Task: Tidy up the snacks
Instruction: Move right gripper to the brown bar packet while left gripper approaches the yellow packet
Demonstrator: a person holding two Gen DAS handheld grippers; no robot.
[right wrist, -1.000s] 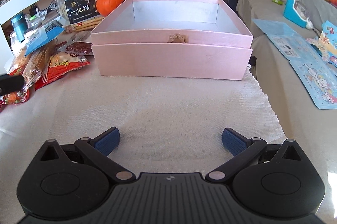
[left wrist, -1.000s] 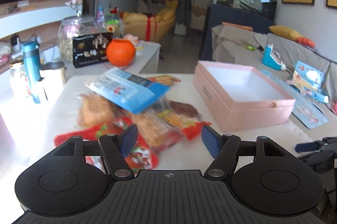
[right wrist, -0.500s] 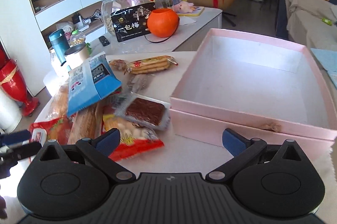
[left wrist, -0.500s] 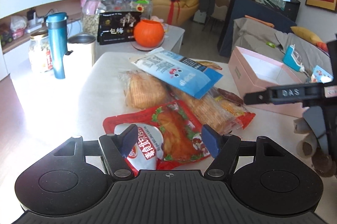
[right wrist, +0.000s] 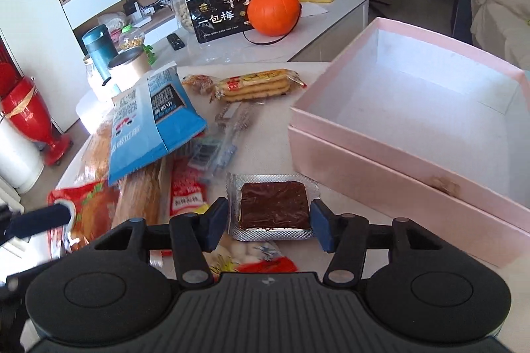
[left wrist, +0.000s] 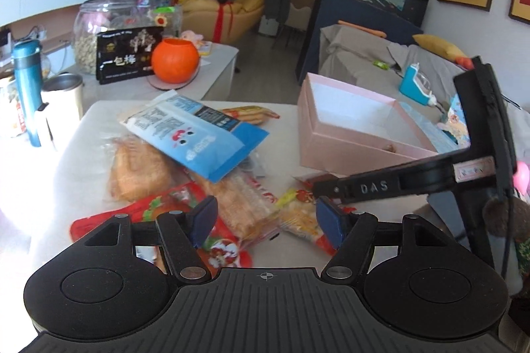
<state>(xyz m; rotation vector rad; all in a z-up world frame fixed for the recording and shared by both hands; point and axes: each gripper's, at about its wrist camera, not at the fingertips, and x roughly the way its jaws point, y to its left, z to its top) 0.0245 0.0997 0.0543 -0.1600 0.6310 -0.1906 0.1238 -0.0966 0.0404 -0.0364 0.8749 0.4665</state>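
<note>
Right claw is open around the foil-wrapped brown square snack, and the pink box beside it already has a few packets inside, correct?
Not quite. The right claw is open around the foil-wrapped brown square snack, but the pink rectangular cardboard box beside it holds nothing: the right wrist view shows only its bare white floor, with every packet out on the table.

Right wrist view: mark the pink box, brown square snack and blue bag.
pink box (right wrist: 381, 160), right wrist view, front wall.
brown square snack (right wrist: 274, 204), right wrist view, centre.
blue bag (right wrist: 139, 134), right wrist view, lower panel.
</note>
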